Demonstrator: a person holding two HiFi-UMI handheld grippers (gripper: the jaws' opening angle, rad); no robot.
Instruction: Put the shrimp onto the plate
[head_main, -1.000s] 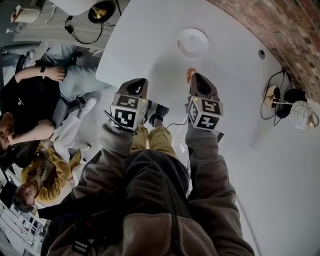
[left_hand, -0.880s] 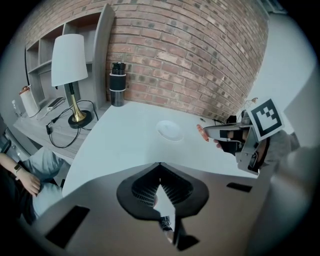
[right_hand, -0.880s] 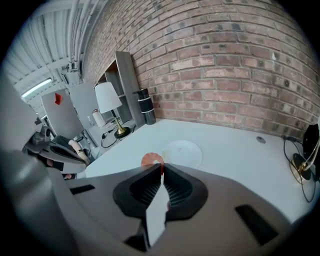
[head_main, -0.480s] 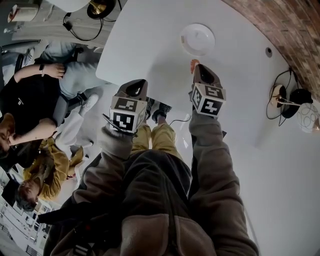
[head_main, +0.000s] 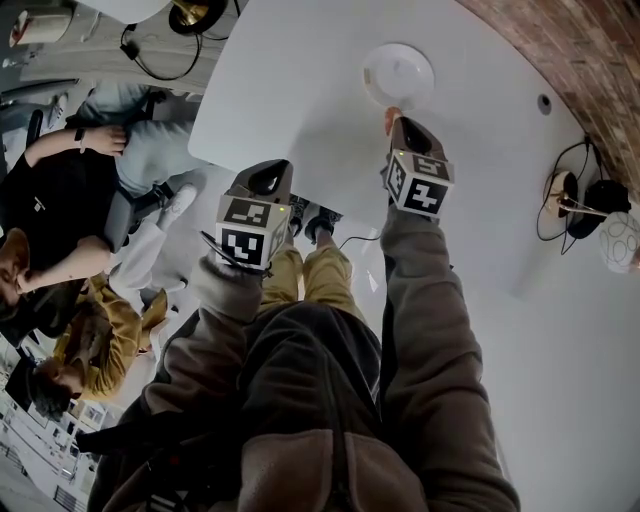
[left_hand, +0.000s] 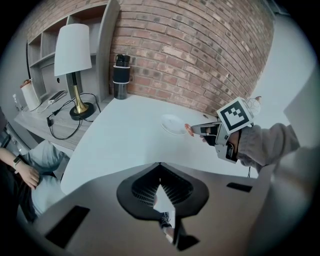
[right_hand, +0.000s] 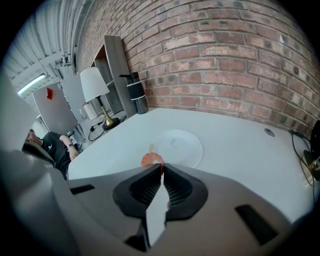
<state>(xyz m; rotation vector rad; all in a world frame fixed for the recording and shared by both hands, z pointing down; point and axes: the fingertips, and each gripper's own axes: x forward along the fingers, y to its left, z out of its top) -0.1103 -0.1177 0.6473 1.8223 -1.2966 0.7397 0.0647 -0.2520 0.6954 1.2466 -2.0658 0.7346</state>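
An orange shrimp (right_hand: 151, 159) with a thin yellowish tail sticks out past the tips of my right gripper (right_hand: 161, 169), which is shut on it. In the head view the shrimp (head_main: 393, 114) hangs just short of the white plate (head_main: 398, 74) on the white table. The plate (right_hand: 177, 146) lies right beyond the shrimp in the right gripper view. My left gripper (head_main: 268, 181) is shut with nothing in it, held near the table's front edge. From the left gripper view I see the plate (left_hand: 174, 124) and the right gripper (left_hand: 200, 130) beside it.
A black bottle (left_hand: 120, 76) and a white lamp (left_hand: 73, 60) stand at the far end of the table (head_main: 300, 90). Cables and headphones (head_main: 582, 197) lie at the right. People (head_main: 60, 230) sit to the left below the table edge. A brick wall (right_hand: 240, 65) backs the table.
My right gripper has carried the shrimp forward, closer to the plate. The left gripper has stayed about where it was.
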